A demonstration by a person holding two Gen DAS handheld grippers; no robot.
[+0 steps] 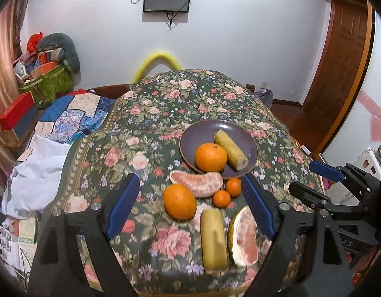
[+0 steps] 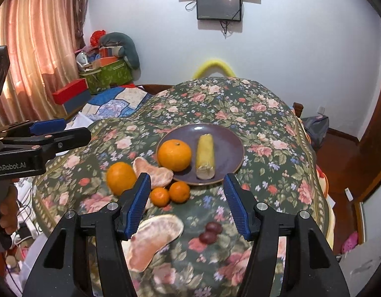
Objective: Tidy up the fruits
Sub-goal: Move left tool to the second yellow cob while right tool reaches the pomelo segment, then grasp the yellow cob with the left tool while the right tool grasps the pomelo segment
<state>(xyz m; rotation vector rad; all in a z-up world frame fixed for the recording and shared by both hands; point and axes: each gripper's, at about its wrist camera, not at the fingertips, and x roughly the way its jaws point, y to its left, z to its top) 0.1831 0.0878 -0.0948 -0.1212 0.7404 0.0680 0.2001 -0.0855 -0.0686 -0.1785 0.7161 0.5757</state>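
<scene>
A dark plate (image 1: 198, 131) (image 2: 227, 146) on the floral table holds a big orange (image 1: 211, 157) (image 2: 174, 155) and a yellow corn piece (image 1: 230, 149) (image 2: 205, 156). In front of it lie a peeled pomelo segment (image 1: 196, 183) (image 2: 153, 172), another orange (image 1: 179, 202) (image 2: 120, 178), two small tangerines (image 1: 221, 198) (image 2: 179, 191), a second corn piece (image 1: 213, 240), a pomelo wedge (image 1: 243, 237) (image 2: 153, 240) and two dark dates (image 2: 210, 232). My left gripper (image 1: 190, 210) is open above the near fruits. My right gripper (image 2: 188, 205) is open and empty above the table's near part.
The floral cloth (image 1: 146, 123) covers the table. A bed with a patchwork quilt (image 1: 74, 116) and boxes (image 1: 17, 116) lies to the left. A wooden door (image 1: 339, 74) is at the right. The right gripper shows at the right edge of the left wrist view (image 1: 321, 180).
</scene>
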